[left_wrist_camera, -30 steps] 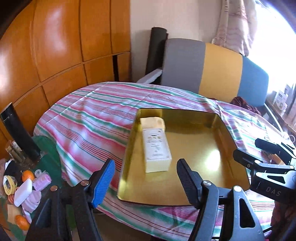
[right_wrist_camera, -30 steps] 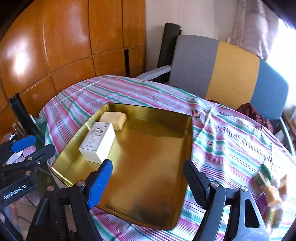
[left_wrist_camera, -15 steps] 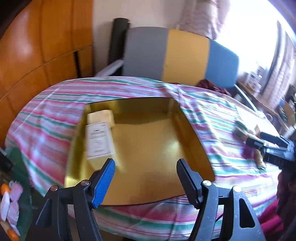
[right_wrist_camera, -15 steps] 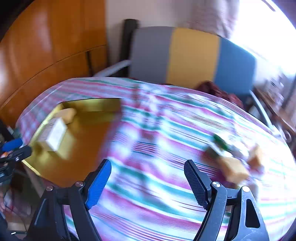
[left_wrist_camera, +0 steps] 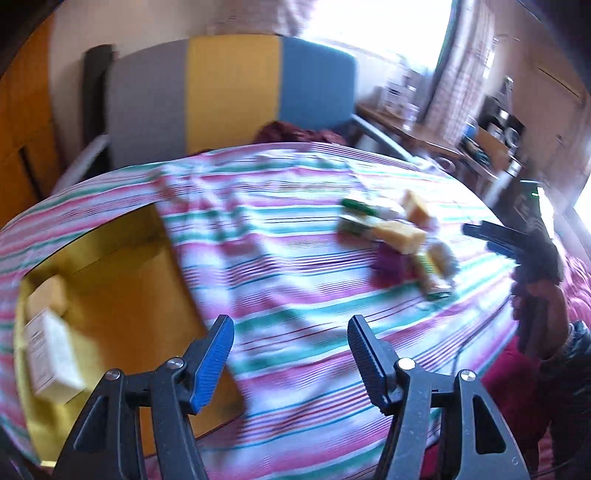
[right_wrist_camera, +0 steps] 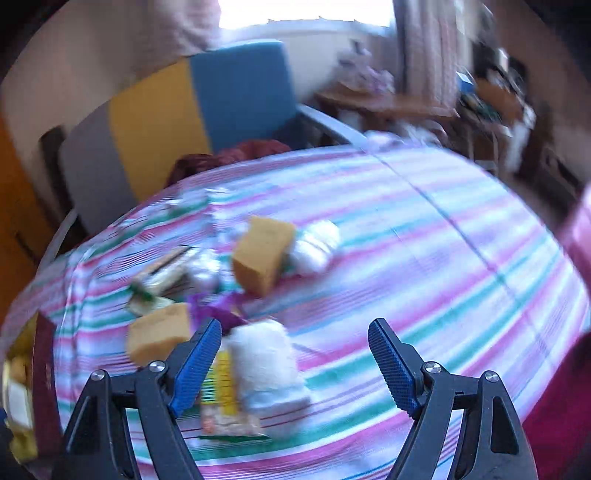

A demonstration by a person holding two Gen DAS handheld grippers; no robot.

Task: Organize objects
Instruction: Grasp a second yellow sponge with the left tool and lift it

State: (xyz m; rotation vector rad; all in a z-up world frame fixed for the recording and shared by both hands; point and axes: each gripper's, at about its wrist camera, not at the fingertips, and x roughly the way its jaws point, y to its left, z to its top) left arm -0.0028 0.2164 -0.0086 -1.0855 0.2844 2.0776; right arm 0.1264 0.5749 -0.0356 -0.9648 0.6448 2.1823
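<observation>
The gold tray on the left holds a white box and a yellow block, likely the sorting spot. The left gripper hangs released and empty over the striped tablecloth. The right gripper, also spread and empty, faces the loose pile, probably picking next.

Daylight floods in from a blown-out window behind the chair; both my views smear with motion blur, so the striped tablecloth and the pile of objects look soft; fisheye bending curves the edges; corners darken; only my gripper fingers stay sharp.
</observation>
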